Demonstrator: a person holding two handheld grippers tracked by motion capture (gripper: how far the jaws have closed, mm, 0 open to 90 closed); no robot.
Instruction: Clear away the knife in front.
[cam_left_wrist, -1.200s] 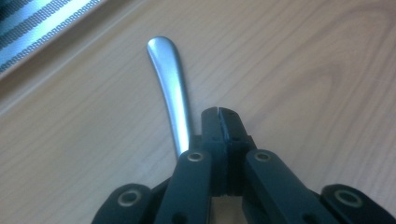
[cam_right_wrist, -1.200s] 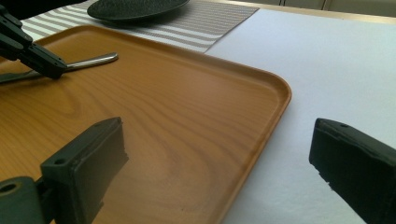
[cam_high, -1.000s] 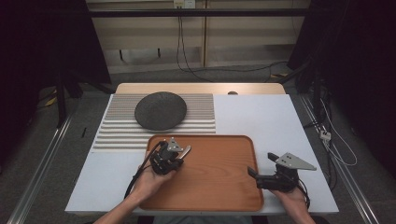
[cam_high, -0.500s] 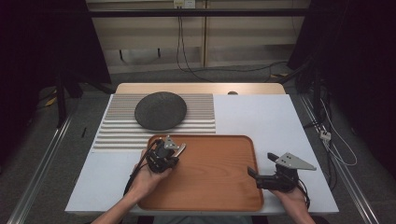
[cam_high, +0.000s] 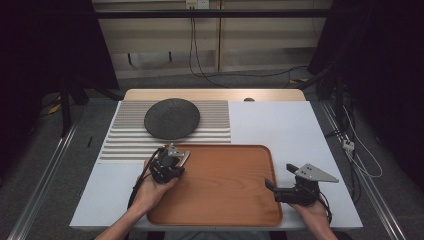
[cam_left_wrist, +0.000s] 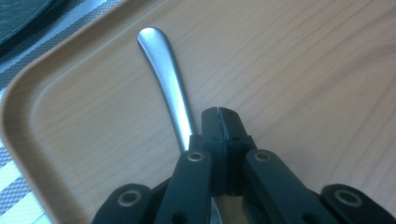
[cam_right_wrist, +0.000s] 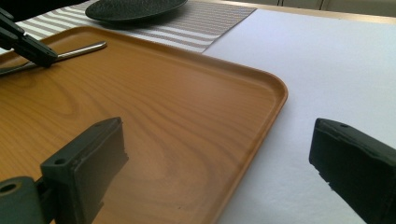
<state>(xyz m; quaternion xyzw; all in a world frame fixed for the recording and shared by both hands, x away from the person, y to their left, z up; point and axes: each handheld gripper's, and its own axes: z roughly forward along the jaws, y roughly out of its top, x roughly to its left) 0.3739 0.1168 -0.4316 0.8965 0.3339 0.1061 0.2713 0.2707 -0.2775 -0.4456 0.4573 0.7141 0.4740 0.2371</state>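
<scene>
High view, nearest the person first: the right gripper (cam_high: 272, 187) rests at the near right corner of the wooden tray (cam_high: 225, 200), its jaws spread wide and holding nothing. In the right gripper view the tray's right rim runs between those two open jaws, with neither pad touching it.

Further in, at the tray's far left corner, the left gripper (cam_high: 175, 161) has its jaws pressed together. In the left gripper view the closed tips (cam_left_wrist: 219, 116) sit over a metal utensil handle (cam_left_wrist: 166, 79) that lies flat on the tray floor; the handle emerges beside and under the tips, so whether it is truly pinched or merely lying under them I cannot tell. Its rounded end points toward the tray's corner rim.

Beyond the tray, a dark plate (cam_high: 172, 118) stands on the striped mat (cam_high: 215, 112) at the table's far left.

The step looks like picking the utensil off the tray. To do it well, the grip should be confirmed before lifting: a thin, smooth handle lying flat can slip out sideways. A slow, level lift would show whether it comes along; if it does not, reopening and straddling the handle squarely would be the safer retry. The right gripper could steady the tray rim meanwhile.
</scene>
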